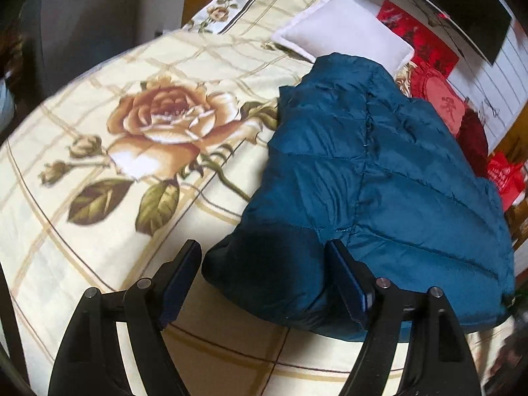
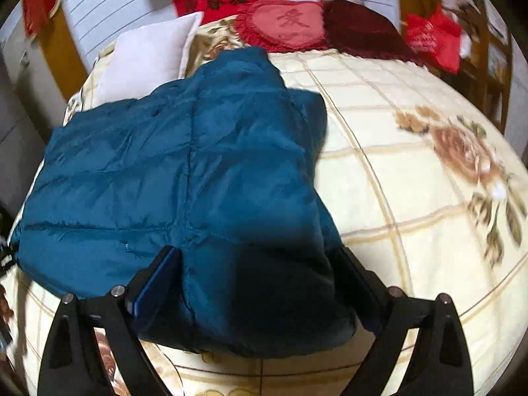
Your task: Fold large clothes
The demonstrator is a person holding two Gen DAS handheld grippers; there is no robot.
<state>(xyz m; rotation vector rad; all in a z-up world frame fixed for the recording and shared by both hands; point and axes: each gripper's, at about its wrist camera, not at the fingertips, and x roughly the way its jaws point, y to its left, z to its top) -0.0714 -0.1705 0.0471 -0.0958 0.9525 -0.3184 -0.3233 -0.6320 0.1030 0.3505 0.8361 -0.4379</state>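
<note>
Left hand-held gripper (image 1: pixel 265 257) angled low over the bed (image 1: pixel 82 257), fingers spread wide around a corner of the puffy quilted teal jacket (image 1: pixel 379 171) lying ahead and right, right hand-held gripper (image 2: pixel 259 264) likewise spread astride the glossy jacket's (image 2: pixel 184 165) near edge, rose-printed checked bedspread (image 2: pixel 412 198) beyond.

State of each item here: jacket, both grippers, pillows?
blue puffer jacket: lying on the bedspread, bunched, partly folded.
left gripper: open, straddling the jacket's near edge.
right gripper: open, jacket's near edge between its fingers.
white pillow: flat at the headboard.
red heart cushion: beside the pillow.
</note>
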